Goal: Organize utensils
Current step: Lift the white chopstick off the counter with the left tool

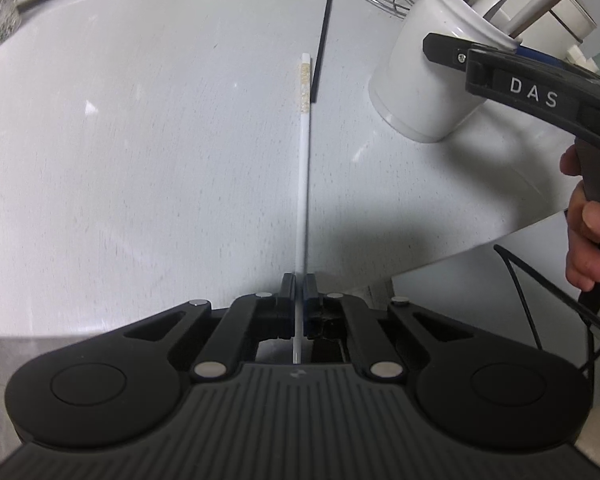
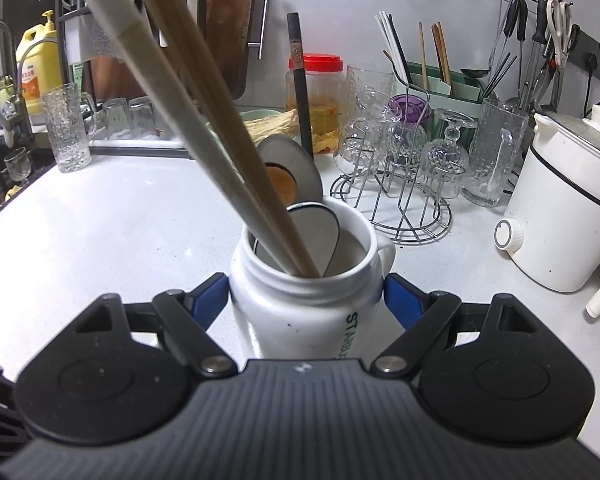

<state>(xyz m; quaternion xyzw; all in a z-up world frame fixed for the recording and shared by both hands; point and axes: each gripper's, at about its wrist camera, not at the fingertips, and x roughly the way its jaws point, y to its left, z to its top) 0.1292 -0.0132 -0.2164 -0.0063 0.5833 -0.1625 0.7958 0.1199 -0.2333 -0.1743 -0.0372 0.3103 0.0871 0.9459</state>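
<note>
Left gripper point(image 1: 299, 286) is pinching the white chopstick point(image 1: 304, 168), which points toward 12 o'clock over the bench point(image 1: 140, 160), while the right gripper point(image 2: 305, 300) hugs the white mug point(image 2: 300, 312) of utensils at 2 o'clock.

Pale grey speckled stone countertop point(image 1: 140, 160). Directly on it: a thin black chopstick point(image 1: 324, 40) lying flat, a round chrome wire glass rack point(image 2: 396, 200), a white electric cooker pot point(image 2: 556, 216), a tall textured clear glass tumbler point(image 2: 68, 128).
</note>
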